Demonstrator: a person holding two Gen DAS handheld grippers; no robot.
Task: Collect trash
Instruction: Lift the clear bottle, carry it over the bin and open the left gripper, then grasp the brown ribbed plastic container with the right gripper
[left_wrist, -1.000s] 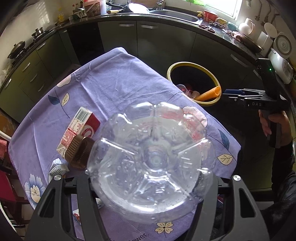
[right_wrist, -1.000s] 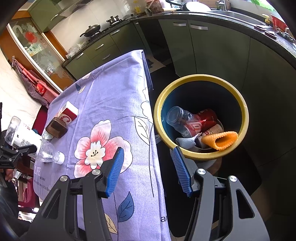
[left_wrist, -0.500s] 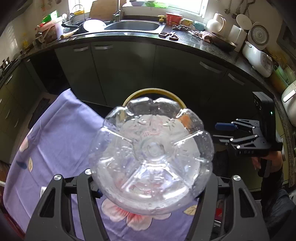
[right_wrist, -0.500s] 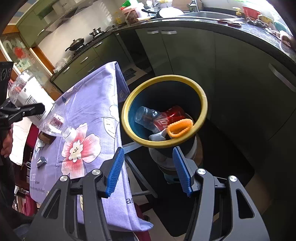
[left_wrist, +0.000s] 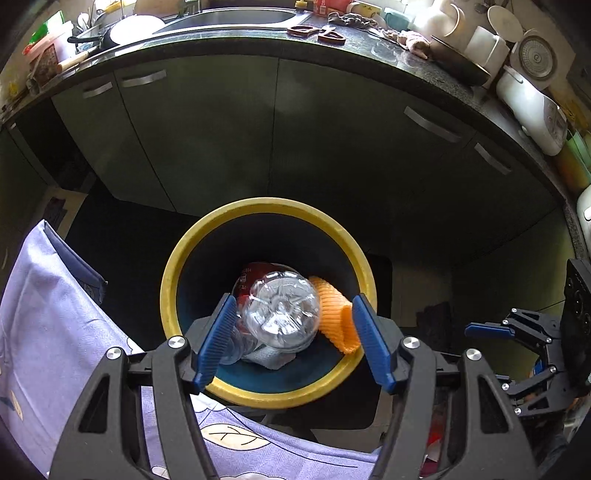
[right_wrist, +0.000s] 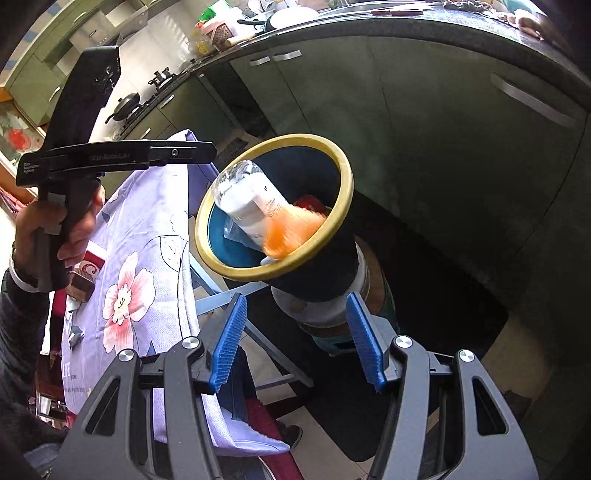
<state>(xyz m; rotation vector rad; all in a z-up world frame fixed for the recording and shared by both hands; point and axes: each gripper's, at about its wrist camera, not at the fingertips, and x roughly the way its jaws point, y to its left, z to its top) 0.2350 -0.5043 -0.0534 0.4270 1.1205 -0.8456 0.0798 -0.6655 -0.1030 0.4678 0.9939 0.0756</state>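
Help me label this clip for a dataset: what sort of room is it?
A home kitchen, most likely. A dark countertop carries a sink and a rice cooker above green cabinets, and a gas stove with a pan shows in the right wrist view.

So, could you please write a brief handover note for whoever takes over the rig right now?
Left tongs: open, empty, above the yellow-rimmed bin.
Right tongs: open, empty, beside the bin.
Done: the clear plastic bottle is in the bin, resting base up on a red can, beside an orange foam sleeve.
Left: on the purple floral tablecloth, a red-and-white carton, a brown piece and a small scrap.
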